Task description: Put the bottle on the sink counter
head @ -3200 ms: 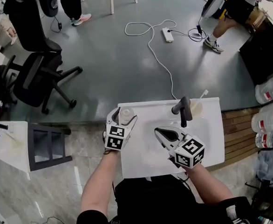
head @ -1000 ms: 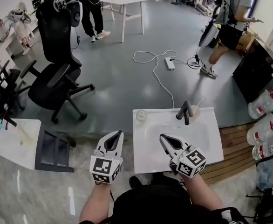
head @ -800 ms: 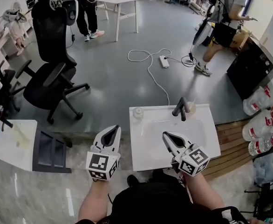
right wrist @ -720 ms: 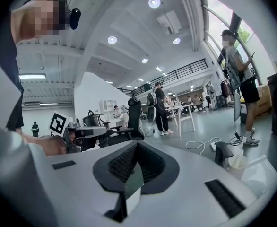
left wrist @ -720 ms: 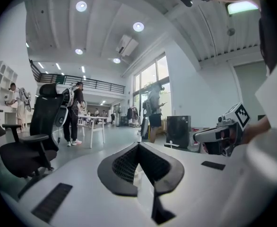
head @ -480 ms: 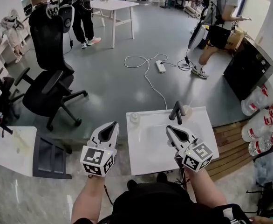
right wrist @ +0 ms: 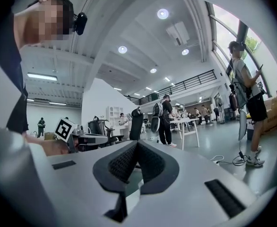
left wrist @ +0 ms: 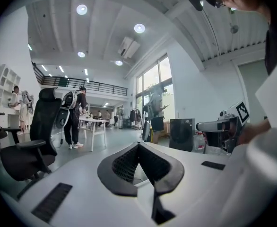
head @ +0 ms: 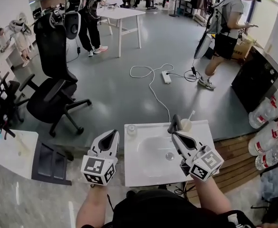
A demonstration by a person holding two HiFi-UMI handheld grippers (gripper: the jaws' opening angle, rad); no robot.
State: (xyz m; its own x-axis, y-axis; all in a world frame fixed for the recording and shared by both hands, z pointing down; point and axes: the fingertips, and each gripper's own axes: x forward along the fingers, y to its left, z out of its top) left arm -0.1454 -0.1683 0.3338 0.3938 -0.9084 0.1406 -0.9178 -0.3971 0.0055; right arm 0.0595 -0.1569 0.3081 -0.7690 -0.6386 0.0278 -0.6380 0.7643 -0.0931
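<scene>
White sink counter (head: 140, 174) sits mid-pic. The bottle (head: 131, 129) stands up on it at the 10 o'clock corner, w/ nothing holding it. A black tap (head: 175, 123) is at 1 o'clock on the rim, and a cup (head: 185, 124) w/ a stick in it is just beside. The left gripper (head: 114, 133) hangs off the counter's 9 o'clock side, near the bottle but apart. Its jaws are pressed together, nothing in them. The right gripper (head: 176, 135) is over the basin's 3 o'clock side, right by the tap. Its jaws are together too, empty. An office chair (head: 53, 87) stands far off at 10 o'clock.
</scene>
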